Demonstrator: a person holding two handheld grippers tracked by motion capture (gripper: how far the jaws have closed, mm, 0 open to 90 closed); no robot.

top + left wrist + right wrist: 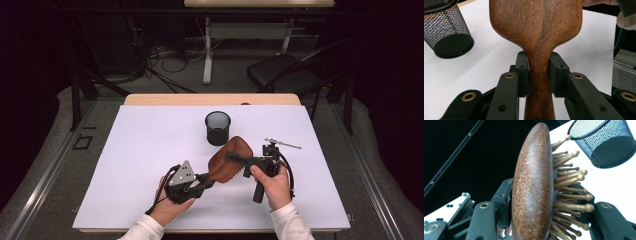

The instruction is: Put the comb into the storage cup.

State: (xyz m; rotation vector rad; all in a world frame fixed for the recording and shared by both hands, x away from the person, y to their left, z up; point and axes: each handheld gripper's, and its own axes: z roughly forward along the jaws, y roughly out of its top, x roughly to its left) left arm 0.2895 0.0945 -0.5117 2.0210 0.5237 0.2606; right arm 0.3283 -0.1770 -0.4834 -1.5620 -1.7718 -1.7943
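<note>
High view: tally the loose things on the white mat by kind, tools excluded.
Wooden hairbrush: 1
Black mesh cup: 1
Small metal piece, right of the cup, too small to identify: 1
Total: 3

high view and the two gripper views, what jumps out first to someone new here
A brown wooden hairbrush is held up over the white table between both grippers. The left gripper clamps its handle, and the right gripper straddles the head, one jaw on the smooth back and one among the wooden pins. Behind it stands a black mesh cup.
</note>
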